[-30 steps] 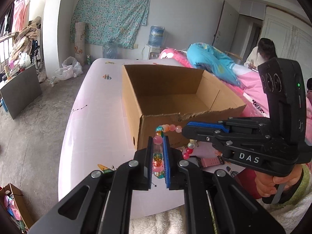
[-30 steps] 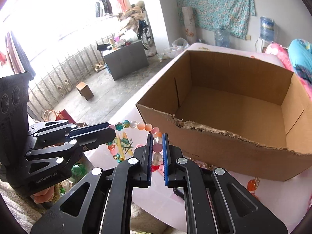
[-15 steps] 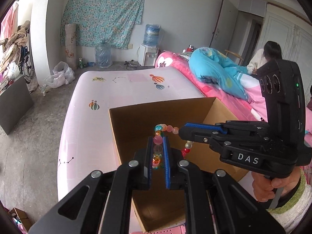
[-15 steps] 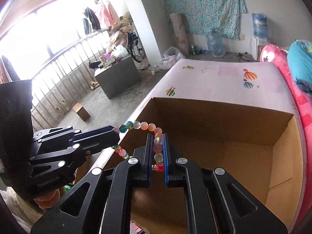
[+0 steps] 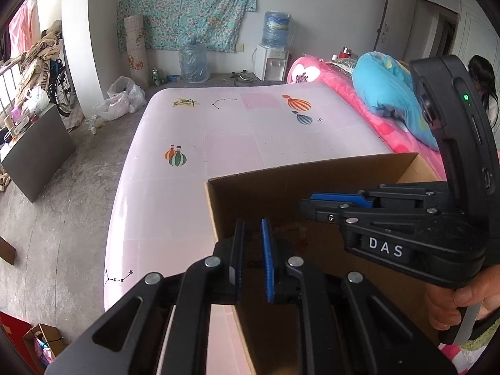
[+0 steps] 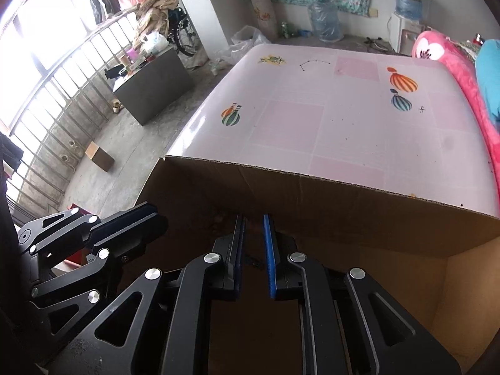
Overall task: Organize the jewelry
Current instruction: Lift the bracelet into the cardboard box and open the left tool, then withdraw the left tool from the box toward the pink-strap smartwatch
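Observation:
A brown cardboard box (image 5: 281,184) stands on the pink patterned table (image 5: 250,131). My left gripper (image 5: 252,228) hangs over the box's left part, its jaws slightly apart with nothing between them. My right gripper (image 6: 253,222) is over the box (image 6: 343,206) too, its jaws slightly apart and empty. The right gripper also shows in the left wrist view (image 5: 315,206), and the left gripper shows in the right wrist view (image 6: 147,222). The bead bracelet is not in view; the box floor below the fingers is hidden.
The table's far half (image 6: 343,109) carries only printed balloon pictures. A pink and blue bedding pile (image 5: 384,100) lies at the right. A grey cabinet (image 6: 153,84) and a small box (image 6: 100,156) stand on the floor at the left.
Both grippers moved forward over the box and opened. The bead bracelet that both held between their fingers is gone from them and no longer visible.

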Motion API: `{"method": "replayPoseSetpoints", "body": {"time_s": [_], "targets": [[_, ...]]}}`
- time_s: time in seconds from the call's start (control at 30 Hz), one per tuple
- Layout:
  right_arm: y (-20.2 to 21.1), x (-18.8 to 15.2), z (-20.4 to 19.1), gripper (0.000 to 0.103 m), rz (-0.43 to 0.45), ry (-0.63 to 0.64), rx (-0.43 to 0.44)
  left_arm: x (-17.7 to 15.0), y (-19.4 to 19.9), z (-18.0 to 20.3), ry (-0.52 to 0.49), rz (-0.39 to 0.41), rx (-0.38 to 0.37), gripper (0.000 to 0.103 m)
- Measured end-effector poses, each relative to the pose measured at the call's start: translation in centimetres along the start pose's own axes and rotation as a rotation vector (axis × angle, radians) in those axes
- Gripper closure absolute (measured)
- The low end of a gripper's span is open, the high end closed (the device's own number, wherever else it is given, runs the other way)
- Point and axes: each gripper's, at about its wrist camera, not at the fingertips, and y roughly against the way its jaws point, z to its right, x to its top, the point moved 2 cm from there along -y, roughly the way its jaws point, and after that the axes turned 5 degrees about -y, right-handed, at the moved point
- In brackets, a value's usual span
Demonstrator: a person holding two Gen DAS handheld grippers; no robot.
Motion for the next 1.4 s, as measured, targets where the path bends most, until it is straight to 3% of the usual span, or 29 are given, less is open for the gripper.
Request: {"method": "replayPoseSetpoints", "body": {"time_s": [0.17,0.33,0.53,0.7,0.83,0.93,1.4], "targets": [[4.9,-1.0,-0.1,0.086,0.131,-0.020,0.056,-0.7,3.2,-0.6,0.024,0.067,0.032,0.085],[11.7,-4.4,-1.2,0.073,0.314,-0.014,0.102,-3.4,7.4,-0.8,0.033,0.137,0.063,0.063],[15.6,-10.1,-2.1,0.060,0.418,0.001,0.144,-7.9,9.9,-0.6,0.067,0.109,0.096,0.048],[15.5,-14.1,-1.9,0.051,0.392,-0.001,0.146,-11.9,9.8,0.1,0.088,0.038,0.085,0.042],[13.9,-16.8,-1.9,0.045,0.332,0.014,0.131,-14.6,8.8,0.8,0.097,-0.016,0.099,0.042],[12.5,-18.5,-2.0,0.042,0.287,0.017,0.117,-16.2,8.2,1.1,0.115,-0.049,0.070,0.042],[9.5,-22.1,-3.1,0.034,0.191,0.118,0.030,-19.1,6.4,3.7,0.001,-0.089,0.101,0.042]]}}
